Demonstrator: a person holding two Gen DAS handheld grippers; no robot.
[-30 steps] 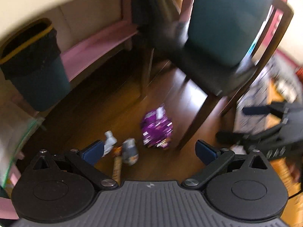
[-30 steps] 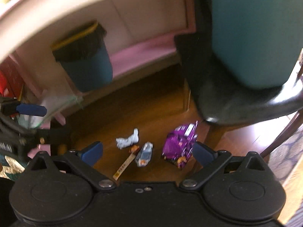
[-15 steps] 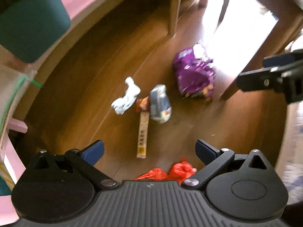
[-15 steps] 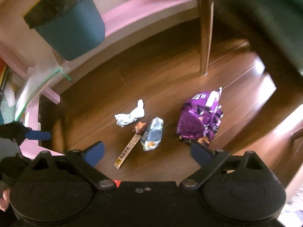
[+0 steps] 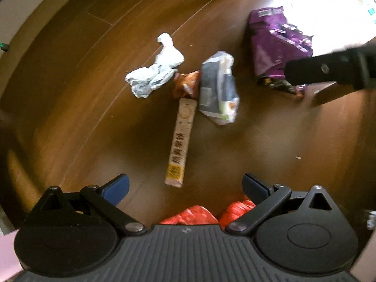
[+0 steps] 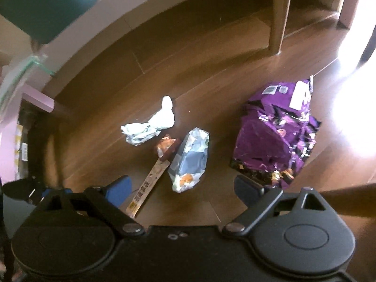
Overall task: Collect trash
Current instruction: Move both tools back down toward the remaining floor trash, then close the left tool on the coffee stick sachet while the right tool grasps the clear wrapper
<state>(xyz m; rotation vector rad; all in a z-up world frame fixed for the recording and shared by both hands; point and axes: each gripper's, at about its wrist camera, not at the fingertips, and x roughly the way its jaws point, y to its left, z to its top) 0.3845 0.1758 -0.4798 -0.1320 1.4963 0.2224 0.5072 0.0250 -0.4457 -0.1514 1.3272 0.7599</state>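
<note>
Trash lies on the wooden floor: a crumpled white tissue [image 5: 154, 70] [image 6: 150, 125], a long thin beige wrapper [image 5: 181, 141] [image 6: 148, 185], a small brown wrapper [image 5: 185, 84] [image 6: 165, 144], a silver-blue packet [image 5: 217, 89] [image 6: 189, 162] and a purple bag [image 5: 277, 44] [image 6: 277, 136]. A red wrapper [image 5: 202, 213] lies just under my left gripper [image 5: 185, 188]. Both the left gripper and my right gripper [image 6: 183, 188] are open and empty above the floor. The right gripper's finger [image 5: 329, 68] shows over the purple bag in the left wrist view.
A dark teal bin [image 6: 47, 4] stands at the far left by a pink ledge [image 6: 37, 98]. A wooden chair leg [image 6: 277, 16] stands behind the trash. Bright sunlight washes out the floor at the right.
Both grippers have tilted down and come closer to the floor. The trash now fills more of both views, and the chair and bin have slid out of the top.
</note>
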